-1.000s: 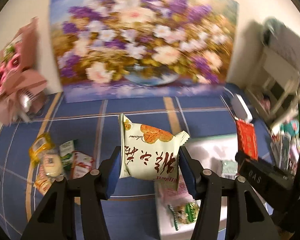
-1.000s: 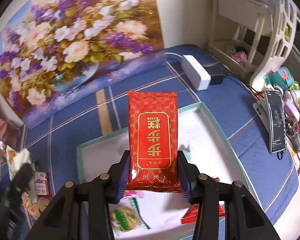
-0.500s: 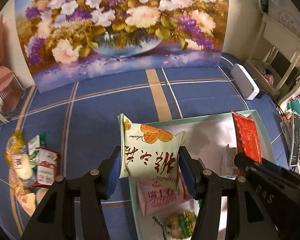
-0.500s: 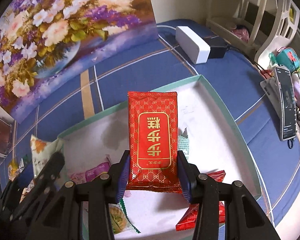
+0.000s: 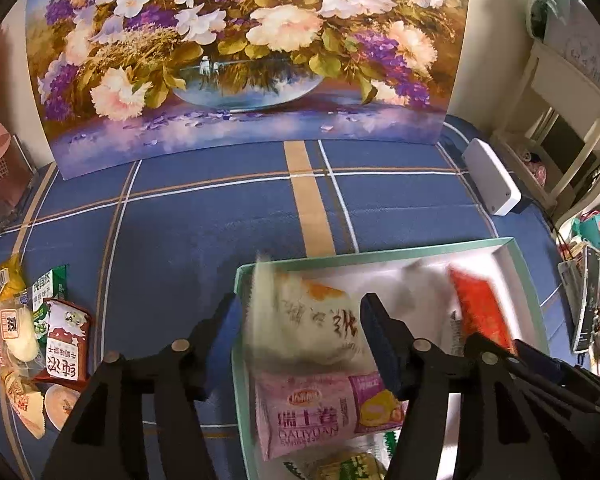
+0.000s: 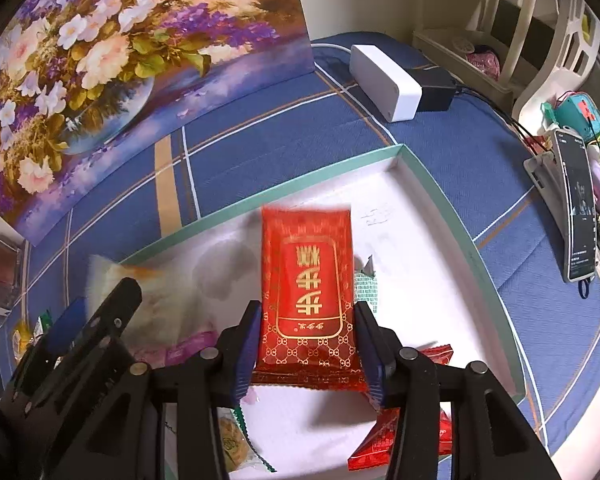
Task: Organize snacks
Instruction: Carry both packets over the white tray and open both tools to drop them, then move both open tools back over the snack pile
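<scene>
Your left gripper (image 5: 300, 326) is opening its jaws, and the blurred cream snack packet (image 5: 304, 316) between them is hanging over the near-left part of the green-rimmed white tray (image 5: 380, 254), just above a pink packet (image 5: 324, 412) lying inside. Your right gripper (image 6: 307, 344) is clamping the red-and-gold packet (image 6: 307, 276) upright by its lower sides over the tray's middle. Several more snacks (image 5: 40, 340) are lying well apart on the blue checked cloth (image 5: 220, 220).

Glossy red foil packet (image 6: 307, 292), matt cloth (image 6: 480, 168)
</scene>
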Motion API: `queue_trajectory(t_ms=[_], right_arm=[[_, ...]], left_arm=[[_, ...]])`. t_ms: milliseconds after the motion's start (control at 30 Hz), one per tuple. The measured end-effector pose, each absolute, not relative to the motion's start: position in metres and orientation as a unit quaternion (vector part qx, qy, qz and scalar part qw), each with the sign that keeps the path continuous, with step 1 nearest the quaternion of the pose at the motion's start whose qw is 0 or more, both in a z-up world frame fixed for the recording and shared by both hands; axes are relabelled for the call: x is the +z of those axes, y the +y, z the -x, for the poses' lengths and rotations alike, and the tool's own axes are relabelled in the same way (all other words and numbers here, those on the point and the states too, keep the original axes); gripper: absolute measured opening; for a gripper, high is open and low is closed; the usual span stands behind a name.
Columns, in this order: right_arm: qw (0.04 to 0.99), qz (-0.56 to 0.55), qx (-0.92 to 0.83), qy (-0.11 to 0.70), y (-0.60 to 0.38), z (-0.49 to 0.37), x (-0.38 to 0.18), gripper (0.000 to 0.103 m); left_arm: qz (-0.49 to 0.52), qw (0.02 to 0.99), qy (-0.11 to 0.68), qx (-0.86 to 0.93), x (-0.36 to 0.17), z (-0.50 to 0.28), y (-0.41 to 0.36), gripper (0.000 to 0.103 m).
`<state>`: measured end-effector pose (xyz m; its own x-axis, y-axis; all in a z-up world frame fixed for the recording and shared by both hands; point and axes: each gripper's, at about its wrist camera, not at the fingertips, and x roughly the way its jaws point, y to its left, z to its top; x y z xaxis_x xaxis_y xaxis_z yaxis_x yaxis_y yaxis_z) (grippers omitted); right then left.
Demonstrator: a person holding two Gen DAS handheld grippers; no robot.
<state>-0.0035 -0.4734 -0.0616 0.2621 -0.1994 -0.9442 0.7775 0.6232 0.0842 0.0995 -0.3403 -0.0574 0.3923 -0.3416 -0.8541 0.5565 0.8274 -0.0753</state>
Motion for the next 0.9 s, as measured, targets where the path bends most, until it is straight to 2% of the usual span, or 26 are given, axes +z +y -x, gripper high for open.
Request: queue_trajectory(t_ms=[267,300,333,367,400,567,633,733,800,900], right_arm=[[0.746,-0.280,-0.323,0.511,-0.469,0.000,-0.058,0.050],[0.746,-0.281,-0.321,0.512,-0.469,-0.001,-0.058,0.054],[0.746,-0.284,-0.318,0.511,-0.469,-0.001,-0.058,0.059],[0.747,-0.286,-0.317,0.509,-0.470,-0.001,-0.057,0.070],[0.748,-0.286,-0.318,0.508,-0.470,-0.001,-0.056,0.073],[0.749,-0.279,-0.320,0.510,-0.468,-0.003,-0.055,0.076],[0.748,-0.277,-0.320,0.512,-0.468,-0.004,-0.055,0.079],[0.748,-0.272,-0.320,0.514,-0.467,-0.005,-0.057,0.089],[0.748,-0.268,-0.323,0.514,-0.467,-0.006,-0.057,0.103],[0.750,-0.265,-0.325,0.511,-0.468,-0.005,-0.057,0.103]], left_arm=[[-0.101,0.827,0.492,-0.253,-0.047,-0.104,-0.328,0.063],[-0.101,0.828,0.495,-0.243,-0.047,-0.106,-0.325,0.064],[-0.101,0.828,0.499,-0.235,-0.047,-0.108,-0.322,0.069],[-0.099,0.829,0.503,-0.225,-0.049,-0.110,-0.318,0.073],[-0.095,0.829,0.506,-0.217,-0.050,-0.112,-0.315,0.078],[-0.085,0.827,0.522,-0.190,-0.057,-0.121,-0.302,0.080],[-0.087,0.828,0.525,-0.180,-0.060,-0.123,-0.299,0.087],[-0.097,0.831,0.523,-0.160,-0.064,-0.125,-0.295,0.094],[-0.107,0.835,0.521,-0.143,-0.067,-0.127,-0.292,0.095],[-0.109,0.831,0.530,-0.128,-0.072,-0.131,-0.288,0.095]])
